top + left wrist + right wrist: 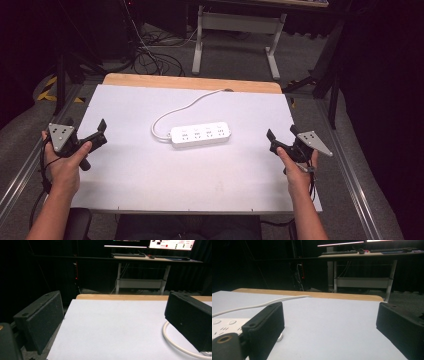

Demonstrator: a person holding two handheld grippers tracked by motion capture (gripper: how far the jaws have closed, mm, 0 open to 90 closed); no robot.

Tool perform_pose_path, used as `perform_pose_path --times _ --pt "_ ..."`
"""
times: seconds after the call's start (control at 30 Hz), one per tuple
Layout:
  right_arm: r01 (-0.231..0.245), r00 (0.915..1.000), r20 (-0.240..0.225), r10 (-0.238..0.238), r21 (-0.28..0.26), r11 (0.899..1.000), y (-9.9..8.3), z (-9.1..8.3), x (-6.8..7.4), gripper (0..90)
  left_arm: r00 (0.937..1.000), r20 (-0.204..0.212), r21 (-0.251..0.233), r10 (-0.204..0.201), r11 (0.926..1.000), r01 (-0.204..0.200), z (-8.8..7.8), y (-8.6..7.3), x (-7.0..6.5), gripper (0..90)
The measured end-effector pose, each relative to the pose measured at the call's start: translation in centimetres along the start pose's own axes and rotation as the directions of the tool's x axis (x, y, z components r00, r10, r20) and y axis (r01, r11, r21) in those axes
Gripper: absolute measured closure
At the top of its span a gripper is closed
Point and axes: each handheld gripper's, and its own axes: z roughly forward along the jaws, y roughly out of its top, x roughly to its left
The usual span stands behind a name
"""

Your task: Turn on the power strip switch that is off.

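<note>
Table (150,185): white sheet over a wooden top, whose bare wood shows as a strip along the far edge. Beyond it, dark floor and a desk frame (235,30); a keyboard (128,255) sits on that desk in the left gripper view.

Power strip (200,134): white, four socket groups, lying flat near the middle of the sheet, long axis roughly across the table. Its cable (182,107) loops off the left end and runs to the far edge. In the right gripper view the strip (227,326) shows low at the left, partly behind the near jaw.

Left gripper (92,135): held at the left edge of the sheet, well apart from the strip, jaws spread wide with nothing between them. In its own view only bare sheet lies in the gap; a curve of cable (175,345) passes under the right-hand jaw.

Right gripper (281,136): near the right edge, also clear of the strip, jaws spread wide and empty, pointing toward the far side.

Step in hand, as I judge it: start or approach. Both grippers flank the strip; neither touches it.

Next move likely calls for bringing one or both grippers inward to the strip's ends, jaws kept apart until they straddle the body. The casing is smooth and low, so the jaws need to come down close to the sheet to catch its sides. Watch the cable: it may drag or snag on the left.
</note>
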Motion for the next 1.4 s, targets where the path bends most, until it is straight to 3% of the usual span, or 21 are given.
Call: perform_pose_path --times 0.07,0.27,0.3,0.6,0.8,1.07,1.4 --pt "0.001 1.0 -0.002 -0.001 0.004 1.0 -0.05 0.05 -0.02 8.5 0.9999 -0.005 -0.002 -0.013 0.9999 0.013 0.04 0.0 0.06 2.9" --pt "0.004 1.0 0.002 -0.004 0.0 1.0 -0.07 0.02 -0.01 10.6 1.0 -0.002 0.0 -0.004 1.0 0.004 0.14 -0.01 0.04 3.0" --pt "0.005 1.0 -0.002 -0.005 -0.005 1.0 -0.02 -0.08 -0.07 20.2 1.0 -0.001 0.0 -0.004 1.0 0.004 0.14 -0.01 0.04 3.0" --pt "0.011 0.9999 -0.003 -0.011 -0.02 1.0 0.12 -0.34 -0.13 32.5 1.0 0.004 0.0 -0.006 1.0 0.006 0.21 -0.01 0.03 3.5" --pt "0.04 0.9992 -0.007 -0.04 -0.023 0.999 0.16 -0.47 -0.14 50.3 0.9999 0.009 0.0 -0.008 1.0 0.008 0.23 -0.03 -0.04 4.1" --pt "0.063 0.9967 -0.05 -0.064 -0.031 0.998 0.29 -0.68 0.04 73.0 0.9998 0.018 0.006 0.003 1.0 -0.003 0.26 -0.02 -0.04 4.6" --pt "0.105 0.9909 -0.081 -0.107 -0.033 0.994 0.38 -0.84 0.48 86.3 0.9997 0.026 0.007 0.0 1.0 0.0 0.31 -0.04 -0.13 5.2"
